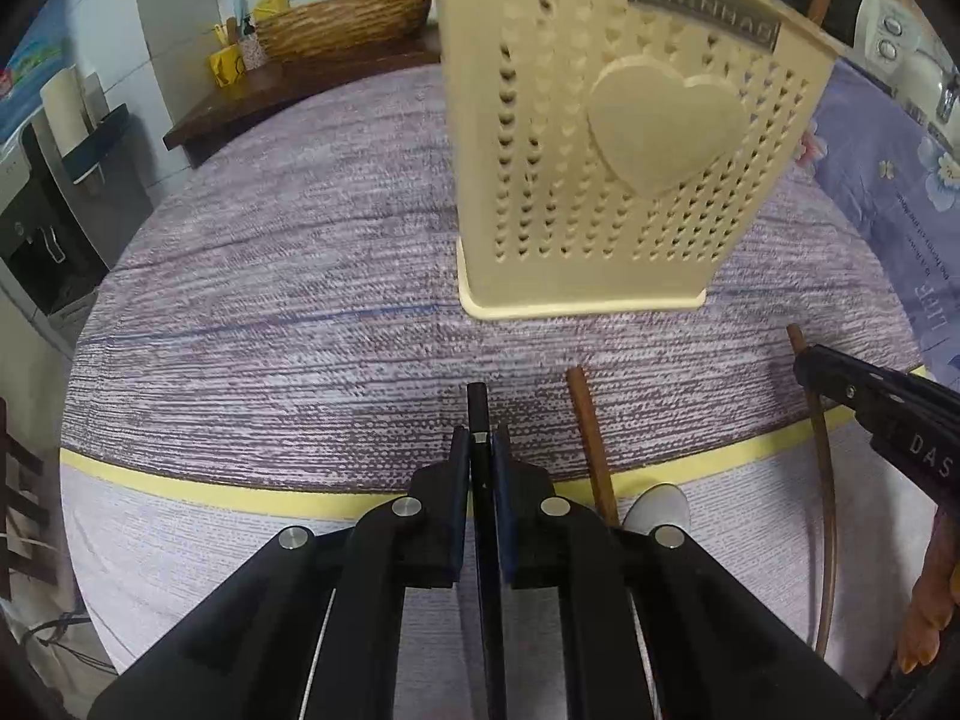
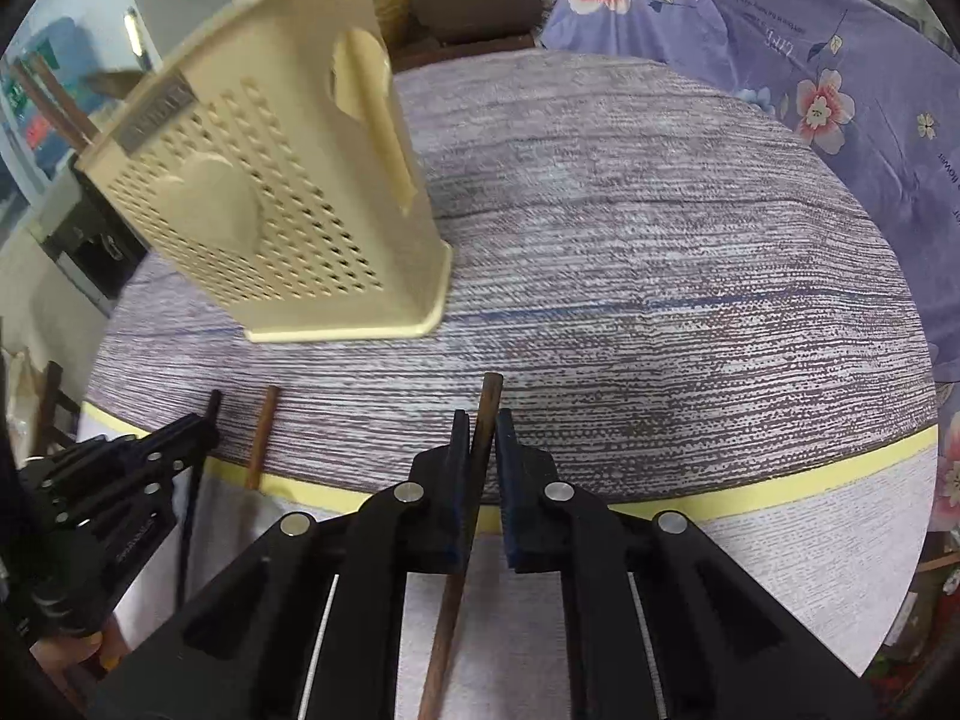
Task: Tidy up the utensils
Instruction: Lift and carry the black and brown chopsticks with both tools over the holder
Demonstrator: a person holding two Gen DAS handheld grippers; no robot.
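Observation:
A cream perforated utensil holder (image 1: pixel 624 138) with a raised heart stands on the table; it also shows in the right wrist view (image 2: pixel 282 210), with brown sticks poking from its top. My left gripper (image 1: pixel 480 441) is shut on a black utensil handle (image 1: pixel 478 414). My right gripper (image 2: pixel 483 426) is shut on a brown wooden utensil handle (image 2: pixel 489 402); it appears at the right edge of the left wrist view (image 1: pixel 807 360). Another brown-handled spoon (image 1: pixel 591 438) lies between them on the cloth, its pale bowl (image 1: pixel 660 510) toward me.
The table wears a purple striped cloth (image 1: pixel 300 300) with a yellow band (image 1: pixel 180 489). A wicker basket (image 1: pixel 348 18) sits on a wooden shelf behind. A floral blue cloth (image 2: pixel 840 90) covers things at the right.

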